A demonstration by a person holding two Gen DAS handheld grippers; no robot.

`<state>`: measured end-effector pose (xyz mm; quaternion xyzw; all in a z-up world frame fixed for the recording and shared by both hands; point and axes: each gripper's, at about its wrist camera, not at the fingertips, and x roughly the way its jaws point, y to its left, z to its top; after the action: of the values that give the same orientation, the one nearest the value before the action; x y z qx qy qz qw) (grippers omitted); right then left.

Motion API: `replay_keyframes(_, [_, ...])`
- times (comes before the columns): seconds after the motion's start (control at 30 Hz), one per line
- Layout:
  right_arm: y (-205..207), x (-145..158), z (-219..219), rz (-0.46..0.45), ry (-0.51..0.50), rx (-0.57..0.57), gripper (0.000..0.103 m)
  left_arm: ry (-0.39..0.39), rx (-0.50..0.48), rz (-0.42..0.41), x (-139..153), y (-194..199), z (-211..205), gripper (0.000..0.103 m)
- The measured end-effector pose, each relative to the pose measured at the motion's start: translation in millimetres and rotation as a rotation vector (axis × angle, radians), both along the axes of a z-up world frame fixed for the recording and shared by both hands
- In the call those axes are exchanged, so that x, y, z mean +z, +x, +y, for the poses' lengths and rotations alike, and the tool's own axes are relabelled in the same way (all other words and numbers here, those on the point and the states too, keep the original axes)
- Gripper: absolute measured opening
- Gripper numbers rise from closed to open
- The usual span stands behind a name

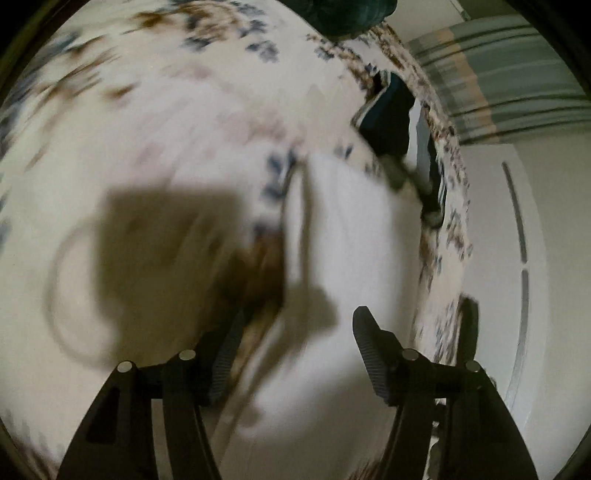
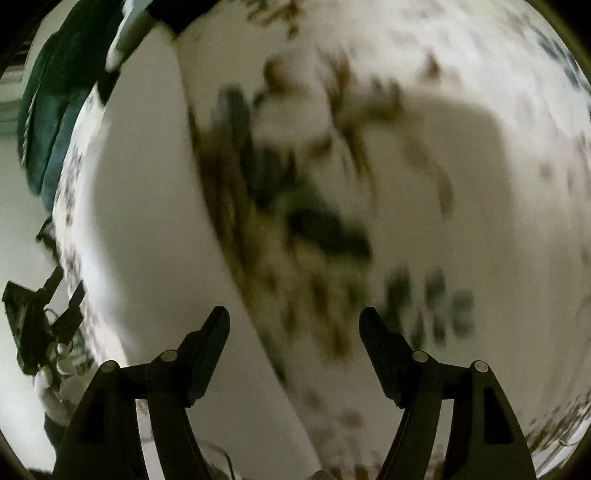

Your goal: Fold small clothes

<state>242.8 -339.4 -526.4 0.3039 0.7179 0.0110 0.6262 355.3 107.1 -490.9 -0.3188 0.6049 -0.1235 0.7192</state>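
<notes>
Both views are blurred by motion. A plain white garment [image 1: 351, 229] lies flat on a floral patterned cloth [image 1: 147, 129]. My left gripper [image 1: 295, 325] is open just above the garment's near left edge, holding nothing. In the right wrist view the same white garment [image 2: 147, 221] lies at the left, on the floral cloth [image 2: 369, 166]. My right gripper [image 2: 293, 321] is open and empty above the garment's right edge. The left gripper also shows in the right wrist view [image 2: 64, 295] at the far left, open.
A dark teal garment [image 2: 48, 122] hangs over the cloth's far edge; it also shows in the left wrist view [image 1: 351, 14]. A dark navy item [image 1: 391, 122] lies near the cloth's right border. White furniture [image 1: 517, 277] stands beyond the edge.
</notes>
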Motion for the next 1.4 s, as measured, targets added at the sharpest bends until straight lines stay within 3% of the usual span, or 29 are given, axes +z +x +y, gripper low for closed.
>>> replay_keyframes(0.03, [-11, 1, 1, 0.007, 0.004, 0.014, 0.074, 0.005, -0.006, 0.009, 2, -18, 1, 0.059])
replay_keyframes(0.17, [-66, 5, 8, 0.027, 0.046, 0.069, 0.074, 0.019, -0.027, 0.087, -3, -105, 1, 0.059])
replay_keyframes(0.3, [-120, -12, 25, 0.075, 0.176, 0.053, 0.074, 0.041, -0.064, 0.193, -35, -171, -7, 0.059])
replay_keyframes(0.4, [-164, -25, 39, 0.091, 0.251, 0.021, 0.074, 0.005, -0.118, 0.229, -59, -199, -21, 0.059])
replay_keyframes(0.5, [-186, -36, 51, 0.097, 0.312, -0.031, 0.074, -0.035, -0.175, 0.214, -71, -210, -36, 0.06])
replay_keyframes(0.6, [-196, -44, 47, 0.094, 0.323, -0.066, 0.075, -0.077, -0.15, 0.179, -68, -211, -43, 0.058])
replay_keyframes(0.63, [-197, -45, 47, 0.091, 0.324, -0.081, 0.075, -0.091, -0.141, 0.158, -64, -211, -45, 0.051])
replay_keyframes(0.67, [-196, -45, 48, 0.086, 0.342, -0.099, 0.075, -0.097, -0.137, 0.137, -59, -212, -46, 0.018])
replay_keyframes(0.73, [-189, -42, 48, 0.075, 0.384, -0.109, 0.066, -0.074, -0.135, 0.12, -51, -213, -50, 0.013])
replay_keyframes(0.8, [-185, -42, 57, 0.082, 0.393, -0.081, 0.022, -0.066, -0.137, 0.095, -44, -212, -52, 0.013])
replay_keyframes(0.87, [-186, -39, 65, 0.089, 0.351, -0.073, 0.013, -0.085, -0.117, 0.092, -37, -210, -53, 0.013])
replay_keyframes(0.97, [-180, -21, 62, 0.073, 0.385, -0.114, 0.011, -0.15, -0.064, 0.067, -15, -206, -47, 0.013])
replay_keyframes(1.13, [-148, 38, 45, -0.014, 0.454, -0.14, 0.01, -0.227, -0.014, -0.014, 41, -166, -47, 0.013])
replay_keyframes(1.23, [-100, 78, 36, -0.093, 0.474, -0.144, 0.01, -0.282, 0.018, -0.07, 63, -114, -48, 0.013])
replay_keyframes(1.4, [16, 126, 30, -0.245, 0.455, -0.149, 0.01, -0.319, 0.062, -0.132, 63, -20, -34, 0.013])
